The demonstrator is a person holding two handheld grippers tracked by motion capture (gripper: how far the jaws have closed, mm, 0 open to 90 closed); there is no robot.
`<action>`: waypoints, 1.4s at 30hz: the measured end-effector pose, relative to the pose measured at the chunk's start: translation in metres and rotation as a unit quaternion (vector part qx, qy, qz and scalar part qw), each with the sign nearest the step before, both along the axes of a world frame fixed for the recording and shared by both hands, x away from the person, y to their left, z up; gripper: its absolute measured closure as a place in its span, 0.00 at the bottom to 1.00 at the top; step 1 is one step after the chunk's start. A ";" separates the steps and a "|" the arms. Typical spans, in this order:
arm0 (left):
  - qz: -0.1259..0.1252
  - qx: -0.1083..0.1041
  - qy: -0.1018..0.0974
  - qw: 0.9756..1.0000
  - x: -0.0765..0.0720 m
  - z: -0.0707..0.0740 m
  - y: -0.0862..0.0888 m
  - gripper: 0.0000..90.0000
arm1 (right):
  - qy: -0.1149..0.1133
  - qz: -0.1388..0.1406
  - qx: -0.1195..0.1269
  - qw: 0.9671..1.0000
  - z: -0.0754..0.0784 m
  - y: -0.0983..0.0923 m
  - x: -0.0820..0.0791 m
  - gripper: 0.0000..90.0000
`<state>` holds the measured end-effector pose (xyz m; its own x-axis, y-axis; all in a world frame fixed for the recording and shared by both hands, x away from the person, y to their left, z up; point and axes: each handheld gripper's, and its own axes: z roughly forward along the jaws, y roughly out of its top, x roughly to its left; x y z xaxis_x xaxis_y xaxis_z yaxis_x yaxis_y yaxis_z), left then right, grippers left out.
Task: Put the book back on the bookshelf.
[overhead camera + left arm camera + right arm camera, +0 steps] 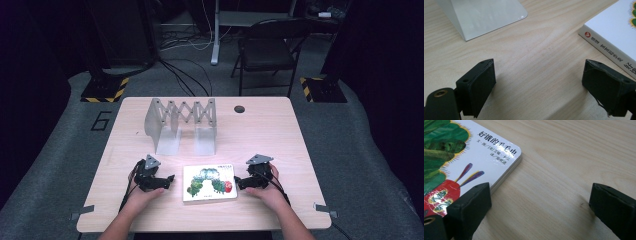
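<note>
From the high view, the thick white board book with a green caterpillar and a red head painted on its cover point(209, 182) lies flat on the pale wooden table point(280, 135), squarely between the two hand-held tools, its long axis running across from one to the other; the left gripper point(171, 179) stands just off the book's left short edge and the right gripper point(238, 182) just off its right short edge, both pointing inward at it, and the right one looks, if anything, the nearer. Beyond the book, well apart from both, stands a grey metal expanding rack with scissor-lattice top point(181, 122). In the left gripper view, the jaws are spread wide with nothing but bare wood between them, and the book's printed spine point(607, 51) lies ahead and to the right of the right-hand pad point(605, 86), close to it but apart (one foot of the rack shows ahead to the left). In the right gripper view, the jaws are likewise spread and grasp nothing; the book's rounded corner point(506, 161) lies ahead and to the left, and the left-hand pad point(474, 205) sits at the book's edge, overlapping the red head from this angle, though I cannot tell whether it touches or merely hovers beside it.
</note>
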<state>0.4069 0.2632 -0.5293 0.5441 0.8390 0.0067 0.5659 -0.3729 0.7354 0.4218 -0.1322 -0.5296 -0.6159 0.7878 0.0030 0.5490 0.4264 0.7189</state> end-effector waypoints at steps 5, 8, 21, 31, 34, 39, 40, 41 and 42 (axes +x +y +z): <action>-0.003 0.001 0.000 1.000 0.000 0.000 -0.001 0.10 | 0.001 0.001 0.000 1.000 0.000 0.000 0.002 0.02; -0.005 0.003 0.001 1.000 0.000 0.000 -0.001 0.10 | 0.001 0.000 -0.003 1.000 0.000 0.001 0.002 0.02; 0.013 0.016 0.029 0.999 -0.001 0.008 0.002 0.22 | 0.053 -0.026 -0.001 0.998 0.015 -0.004 0.002 0.28; 0.031 -0.016 0.045 0.998 -0.010 0.015 0.008 0.35 | 0.079 -0.040 0.003 0.996 0.024 -0.004 0.009 0.38; 0.027 -0.016 0.050 0.998 -0.013 0.017 0.009 0.35 | 0.078 -0.046 0.009 0.996 0.026 -0.004 0.011 0.39; 0.021 -0.034 0.063 0.997 -0.023 0.020 0.010 0.38 | 0.062 -0.050 0.003 0.997 0.034 0.000 0.016 0.39; 0.018 -0.031 0.065 0.997 -0.024 0.021 0.009 0.38 | 0.058 -0.047 -0.001 0.997 0.034 0.001 0.017 0.40; 0.017 -0.033 0.068 0.997 -0.026 0.022 0.008 0.38 | 0.056 -0.045 -0.007 0.997 0.035 0.002 0.018 0.40; 0.017 -0.033 0.068 0.997 -0.026 0.022 0.008 0.38 | 0.056 -0.045 -0.007 0.997 0.035 0.002 0.018 0.40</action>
